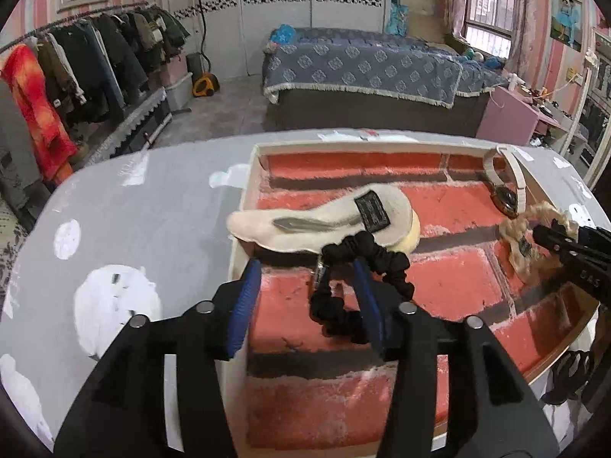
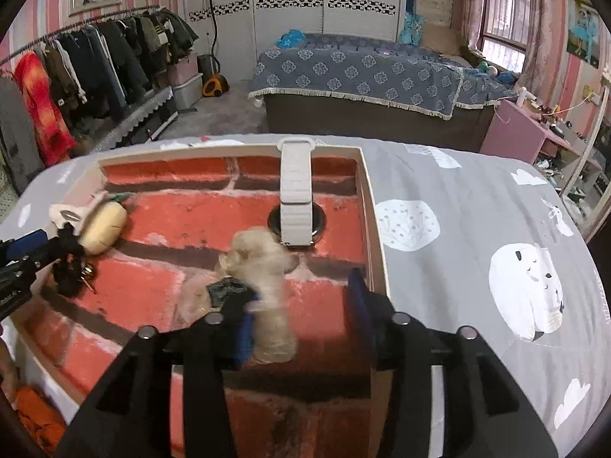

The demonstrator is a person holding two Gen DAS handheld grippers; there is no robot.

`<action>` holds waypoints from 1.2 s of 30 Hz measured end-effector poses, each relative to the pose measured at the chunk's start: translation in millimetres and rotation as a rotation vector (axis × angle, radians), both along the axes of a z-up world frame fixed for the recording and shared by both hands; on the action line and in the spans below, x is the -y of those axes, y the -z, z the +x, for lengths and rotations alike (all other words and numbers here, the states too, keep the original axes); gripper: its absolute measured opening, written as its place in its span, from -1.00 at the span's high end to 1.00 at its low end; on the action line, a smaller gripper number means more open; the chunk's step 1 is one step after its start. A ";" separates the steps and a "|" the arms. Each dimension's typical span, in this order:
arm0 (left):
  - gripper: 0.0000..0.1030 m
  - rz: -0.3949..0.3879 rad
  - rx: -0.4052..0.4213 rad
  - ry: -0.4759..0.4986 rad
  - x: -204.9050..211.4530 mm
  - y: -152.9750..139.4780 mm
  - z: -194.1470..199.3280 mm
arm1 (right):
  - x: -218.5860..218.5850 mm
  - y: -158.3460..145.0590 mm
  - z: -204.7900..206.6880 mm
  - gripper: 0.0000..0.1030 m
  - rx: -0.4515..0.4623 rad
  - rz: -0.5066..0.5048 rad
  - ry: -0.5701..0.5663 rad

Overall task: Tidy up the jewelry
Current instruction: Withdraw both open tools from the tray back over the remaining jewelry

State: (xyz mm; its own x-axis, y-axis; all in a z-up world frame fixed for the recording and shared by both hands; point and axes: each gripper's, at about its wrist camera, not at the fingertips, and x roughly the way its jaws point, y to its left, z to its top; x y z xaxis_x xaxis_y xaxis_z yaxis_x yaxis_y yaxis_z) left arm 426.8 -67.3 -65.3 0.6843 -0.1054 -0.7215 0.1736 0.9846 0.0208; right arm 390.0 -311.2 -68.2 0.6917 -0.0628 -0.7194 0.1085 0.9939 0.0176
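Mid-sort in the tray (image 1: 244,187): left gripper (image 1: 307,278) wide open around black scrunchie (image 1: 362,263) by left edge, right gripper (image 2: 301,305) wide open over blurred beige scrunchie (image 2: 263,267) near right edge; next, prob. close both.

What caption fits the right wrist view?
Right gripper, jaws open, around a beige scrunchie in the brick-lined tray.

White letters "D A S" on the right gripper (image 1: 561,238), black tag's print on the cream pouch (image 1: 324,221) illegible
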 end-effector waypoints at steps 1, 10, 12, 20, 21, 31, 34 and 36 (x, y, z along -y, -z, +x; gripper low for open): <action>-0.08 -0.001 0.003 -0.003 -1.2 -3.4 -1.0 | 1.4 -4.4 -2.4 0.01 0.012 0.003 0.003; -0.56 0.055 0.094 -0.012 -10.3 -42.9 -31.4 | 16.4 -32.6 -29.2 -0.40 0.098 0.094 0.026; -0.67 0.068 0.118 -0.015 -13.7 -51.9 -42.7 | 14.2 -36.3 -36.2 -0.55 0.109 0.079 0.023; -0.89 0.065 0.167 -0.028 -36.9 -82.5 -86.3 | 12.1 -60.2 -72.4 -0.67 0.140 0.023 0.012; -0.90 0.066 0.173 -0.032 -41.2 -86.4 -94.3 | 11.4 -65.0 -80.5 -0.69 0.149 0.018 0.011; -0.90 0.028 0.154 -0.033 -74.5 -90.2 -152.3 | 12.5 -82.0 -152.8 -0.85 0.200 0.007 0.021; -0.90 0.014 0.137 -0.040 -81.8 -85.1 -165.9 | 12.6 -78.0 -168.4 -0.85 0.189 0.002 0.031; -0.90 0.006 0.128 -0.042 -85.2 -80.5 -174.6 | 9.9 -76.5 -176.1 -0.85 0.186 -0.014 0.035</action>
State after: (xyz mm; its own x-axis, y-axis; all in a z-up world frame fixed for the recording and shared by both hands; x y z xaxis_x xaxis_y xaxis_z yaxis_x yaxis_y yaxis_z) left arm 252.2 18.0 15.2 0.7745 -0.0705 -0.6286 0.1276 0.9908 0.0461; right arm 213.8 -321.1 8.3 0.8101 -0.0979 -0.5780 0.1390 0.9899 0.0271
